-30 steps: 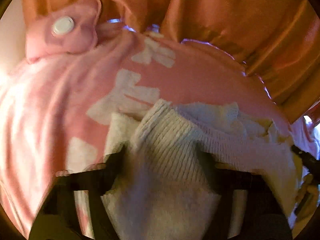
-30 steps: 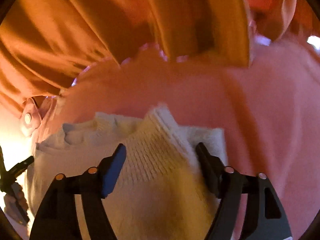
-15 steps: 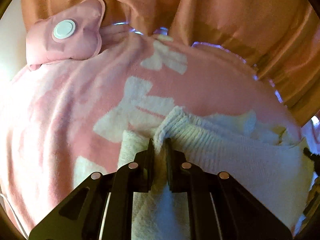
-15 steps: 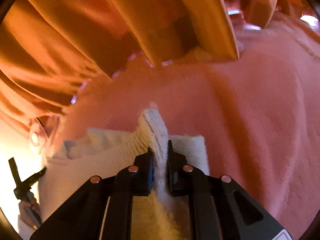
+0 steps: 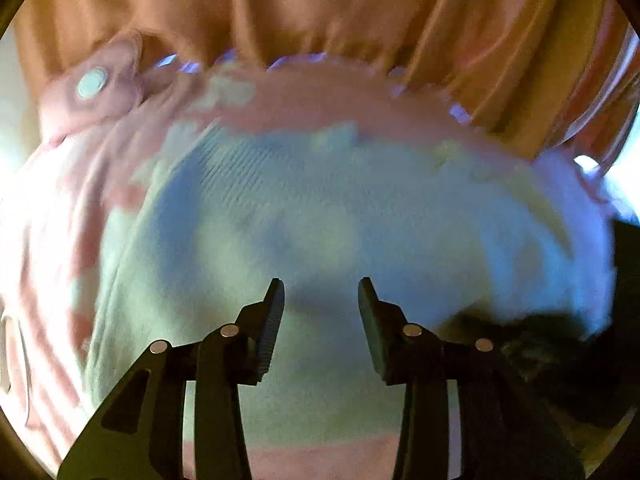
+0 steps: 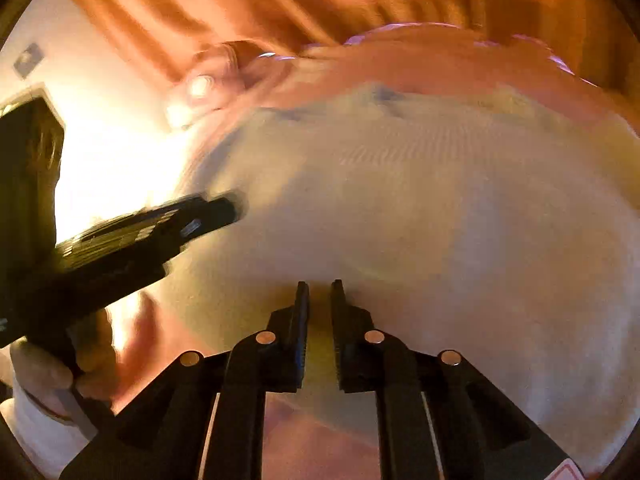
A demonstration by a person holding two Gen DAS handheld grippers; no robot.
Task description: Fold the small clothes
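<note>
A small cream knitted garment (image 5: 320, 216) lies spread flat on a pink blanket (image 5: 52, 240) with white patches. It also fills the right wrist view (image 6: 420, 208). My left gripper (image 5: 320, 300) is open just above the garment's near part, with nothing between its fingers. My right gripper (image 6: 319, 292) has its jaws nearly together with a narrow gap, over the garment's near edge; no cloth shows between them. The left gripper's body (image 6: 132, 236) and the hand that holds it show at the left of the right wrist view.
Orange curtains (image 5: 360, 12) hang behind the blanket's far edge. A pink pouch with a white round cap (image 5: 92, 80) lies at the far left of the blanket. A pale wall (image 6: 100, 92) is at the left.
Both grippers were shut on the garment's ribbed fold half a second ago. The left has opened and let go, both have pulled back, and the garment now lies flat and spread out.
</note>
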